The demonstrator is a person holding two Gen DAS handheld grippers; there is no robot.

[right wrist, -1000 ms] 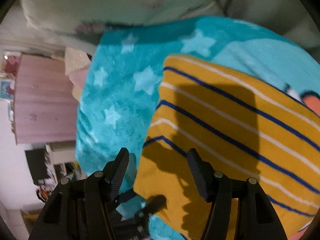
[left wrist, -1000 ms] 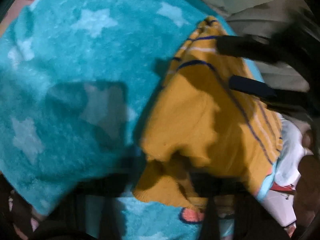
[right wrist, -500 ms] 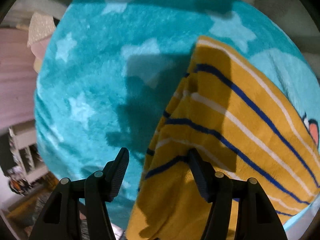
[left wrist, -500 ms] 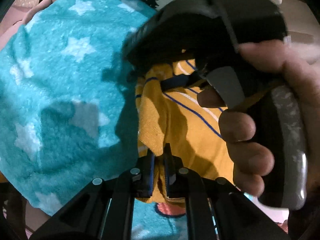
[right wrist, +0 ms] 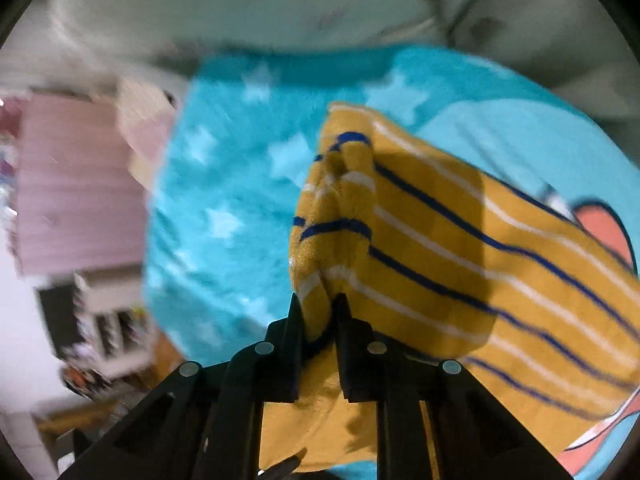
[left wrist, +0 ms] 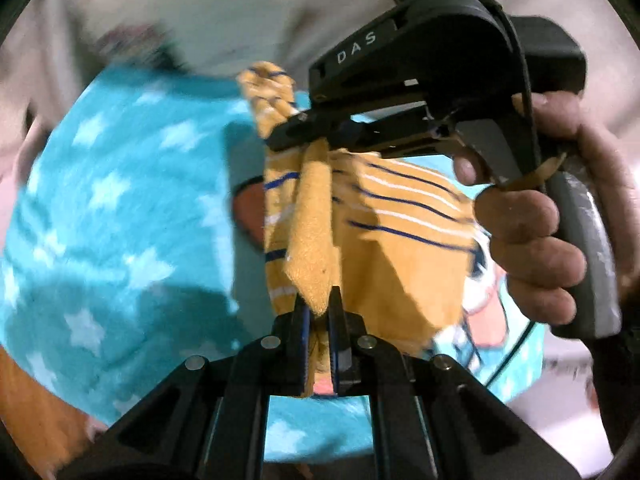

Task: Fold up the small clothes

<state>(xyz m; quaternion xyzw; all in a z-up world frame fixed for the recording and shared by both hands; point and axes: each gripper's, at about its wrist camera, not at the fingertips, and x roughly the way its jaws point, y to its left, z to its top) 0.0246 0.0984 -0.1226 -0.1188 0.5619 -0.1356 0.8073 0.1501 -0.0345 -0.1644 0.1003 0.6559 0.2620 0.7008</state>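
Note:
A yellow garment with blue and white stripes (left wrist: 384, 264) hangs lifted over a teal star blanket (left wrist: 120, 200). My left gripper (left wrist: 319, 308) is shut on a bunched yellow edge of it. In the left wrist view the right gripper (left wrist: 282, 138), held by a hand (left wrist: 532, 248), pinches the garment's upper edge. In the right wrist view the right gripper (right wrist: 318, 308) has its jaws closing, with a gathered fold of the striped garment (right wrist: 440, 248) pressed between the pads. The cloth stretches away to the right above the blanket (right wrist: 224, 200).
Pale bedding (left wrist: 200, 8) lies beyond the blanket. A pink cabinet (right wrist: 76, 184) and cluttered shelves (right wrist: 100, 320) stand left of the bed in the right wrist view. An orange cartoon print (right wrist: 600, 224) marks the blanket at the right.
The right jaws went from wide apart to pinched on the striped edge. Both grippers rose, and the garment came up off the blanket. The left gripper stayed shut on it.

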